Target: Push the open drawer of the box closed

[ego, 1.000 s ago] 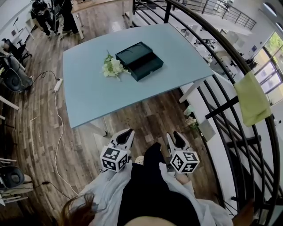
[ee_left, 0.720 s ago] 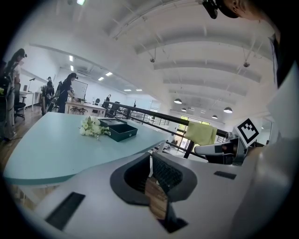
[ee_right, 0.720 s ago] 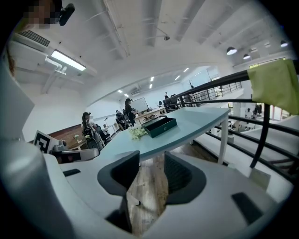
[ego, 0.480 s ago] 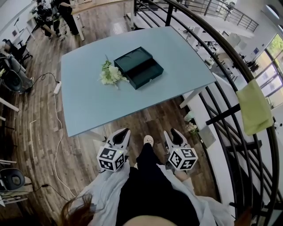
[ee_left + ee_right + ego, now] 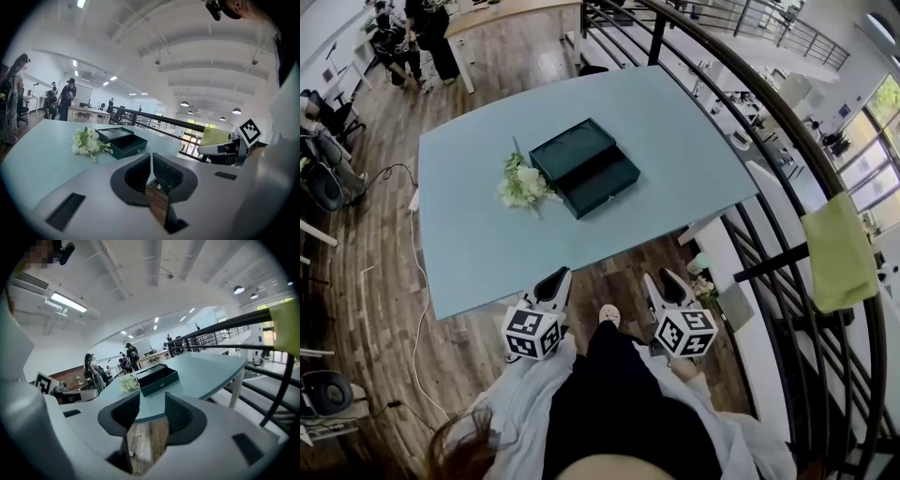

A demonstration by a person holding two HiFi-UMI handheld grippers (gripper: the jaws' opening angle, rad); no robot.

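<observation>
A dark green box (image 5: 572, 155) lies on the light blue table (image 5: 675, 131), its open drawer (image 5: 602, 184) pulled out toward the near right. The box also shows in the left gripper view (image 5: 123, 139) and the right gripper view (image 5: 158, 376). A bunch of white flowers (image 5: 521, 184) lies against its left side. Both grippers hang in front of the person's body, short of the table's near edge and well apart from the box. The left gripper (image 5: 556, 278) has its jaws together with nothing held. On the right gripper (image 5: 667, 281) the jaws stand apart and empty.
A black curved railing (image 5: 787, 141) runs along the table's right side, with a yellow-green cloth (image 5: 839, 246) draped on it. A white cable (image 5: 416, 281) trails over the wooden floor at the left. People stand by a desk (image 5: 497, 11) at the far end. Chairs (image 5: 321, 183) sit at left.
The person has stepped toward the table, so its near edge now lies closer to both grippers. Both grippers keep the same low pose in front of the body.
</observation>
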